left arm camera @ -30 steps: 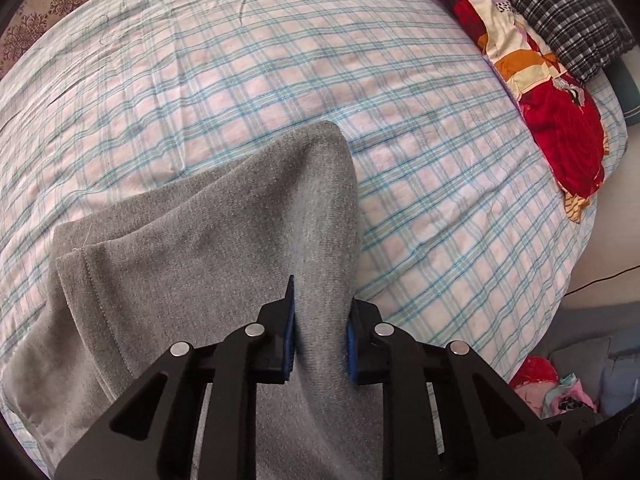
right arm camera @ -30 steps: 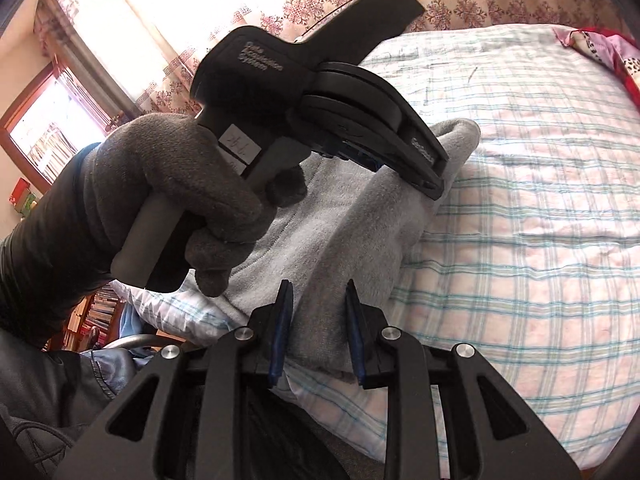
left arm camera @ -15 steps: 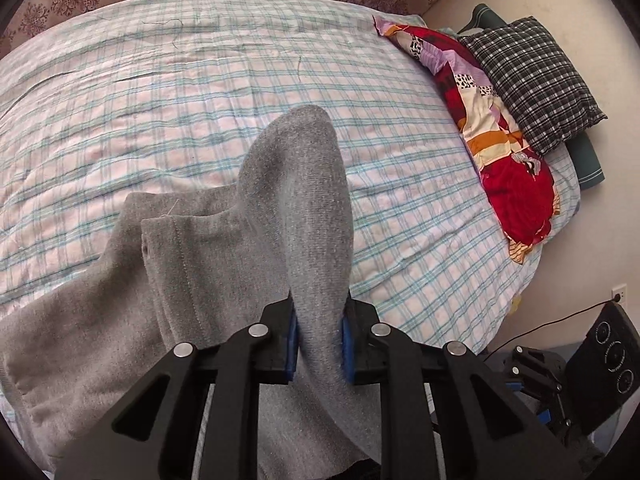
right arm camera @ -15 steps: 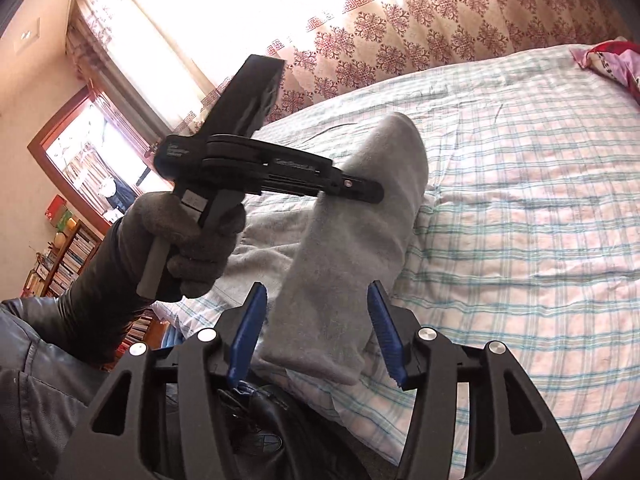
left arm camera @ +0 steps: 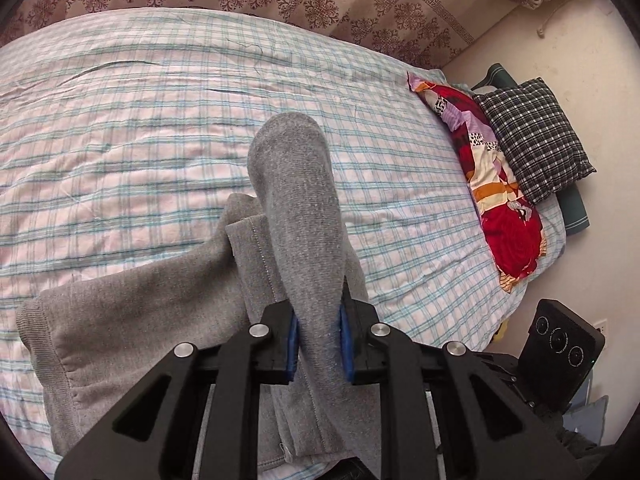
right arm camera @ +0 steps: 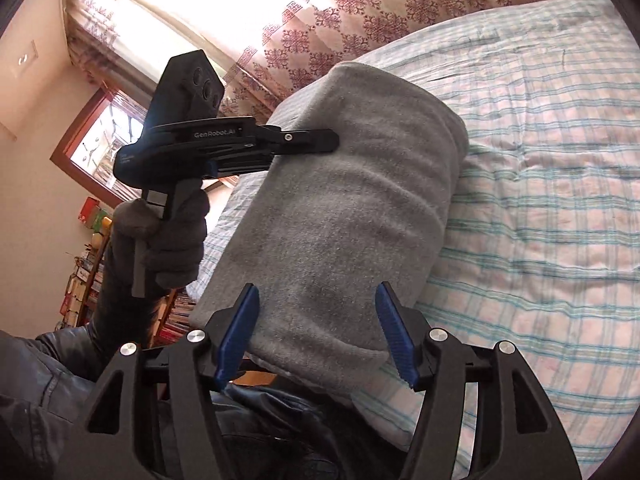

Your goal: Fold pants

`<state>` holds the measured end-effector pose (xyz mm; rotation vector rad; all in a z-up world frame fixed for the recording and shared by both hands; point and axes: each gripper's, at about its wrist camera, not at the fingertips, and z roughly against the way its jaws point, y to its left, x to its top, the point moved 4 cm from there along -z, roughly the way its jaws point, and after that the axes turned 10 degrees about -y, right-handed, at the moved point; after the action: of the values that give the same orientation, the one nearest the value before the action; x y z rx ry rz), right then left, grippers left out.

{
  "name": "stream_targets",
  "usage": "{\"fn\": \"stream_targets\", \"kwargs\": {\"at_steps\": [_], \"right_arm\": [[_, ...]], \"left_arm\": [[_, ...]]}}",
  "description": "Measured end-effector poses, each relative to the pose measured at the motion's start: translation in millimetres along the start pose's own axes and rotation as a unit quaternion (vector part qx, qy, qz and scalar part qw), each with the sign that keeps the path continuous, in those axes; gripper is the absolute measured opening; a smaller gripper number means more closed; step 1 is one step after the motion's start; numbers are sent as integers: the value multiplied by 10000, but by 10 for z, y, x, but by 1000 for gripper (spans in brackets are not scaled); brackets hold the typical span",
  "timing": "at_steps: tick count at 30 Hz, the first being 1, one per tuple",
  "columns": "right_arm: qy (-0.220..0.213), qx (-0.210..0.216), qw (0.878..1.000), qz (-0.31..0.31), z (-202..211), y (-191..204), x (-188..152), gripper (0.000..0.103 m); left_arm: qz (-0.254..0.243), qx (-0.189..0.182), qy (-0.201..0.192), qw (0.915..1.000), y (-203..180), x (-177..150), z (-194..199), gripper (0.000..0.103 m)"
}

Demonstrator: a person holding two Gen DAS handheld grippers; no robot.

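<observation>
Carrying a pinched fold of the grey pants [left arm camera: 296, 216] above the checked bed [left arm camera: 120, 128], the left gripper [left arm camera: 318, 346] is clamped on cloth while the right gripper [right arm camera: 318, 330] opens, apparently clear, so next comes laying over and regripping.

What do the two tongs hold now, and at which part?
Left tongs pinch the pants on a raised fold. Right tongs are opening, pads clear of the cloth: nothing held.

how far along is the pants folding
About midway. Done: the grey pants lie partly doubled over on the checked bed. In hand: the left hand-held gripper pinches a raised fold; the right hand-held gripper is opening, pads clear of the cloth. Left: lay that fold down and flatten it.
</observation>
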<state>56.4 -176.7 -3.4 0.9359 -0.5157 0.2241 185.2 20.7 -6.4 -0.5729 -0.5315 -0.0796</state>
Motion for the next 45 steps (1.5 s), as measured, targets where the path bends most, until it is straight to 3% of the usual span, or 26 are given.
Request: {"fn": "stream_targets", "kwargs": {"at_steps": [7, 15, 20, 26, 30, 34, 37, 40, 43, 45], "right_arm": [[180, 524, 9974, 453, -402, 626, 153, 63], [701, 916, 9892, 907, -925, 1162, 70, 63], [902, 668, 9901, 845, -1125, 1063, 12, 63], [1176, -136, 9886, 929, -1291, 748, -127, 63], [1502, -260, 9855, 745, -1452, 600, -284, 63], [1679, -224, 9823, 796, -1559, 643, -397, 66], [1740, -95, 9813, 816, -1563, 684, -398, 66], [1780, 100, 9806, 818, -1531, 717, -380, 66], [1553, 132, 9855, 675, -1347, 607, -300, 66], [1397, 27, 9888, 532, -1261, 500, -257, 66]], "left_arm": [[214, 66, -371, 9991, 493, 113, 419, 16], [706, 442, -590, 9948, 1389, 14, 834, 16], [1072, 695, -489, 9906, 1934, -185, 794, 16], [1268, 810, -379, 9879, 2260, -306, 576, 16], [1194, 1006, -363, 9871, 2288, -339, 501, 19], [1047, 1395, -366, 9840, 2253, -349, 537, 31], [769, 2170, -510, 9718, 2197, -336, 685, 56], [331, 2552, -754, 9634, 1997, -325, 861, 56], [-110, 2620, -884, 9610, 1692, -351, 959, 60], [-339, 2426, -883, 9655, 1452, -399, 944, 63]]}}
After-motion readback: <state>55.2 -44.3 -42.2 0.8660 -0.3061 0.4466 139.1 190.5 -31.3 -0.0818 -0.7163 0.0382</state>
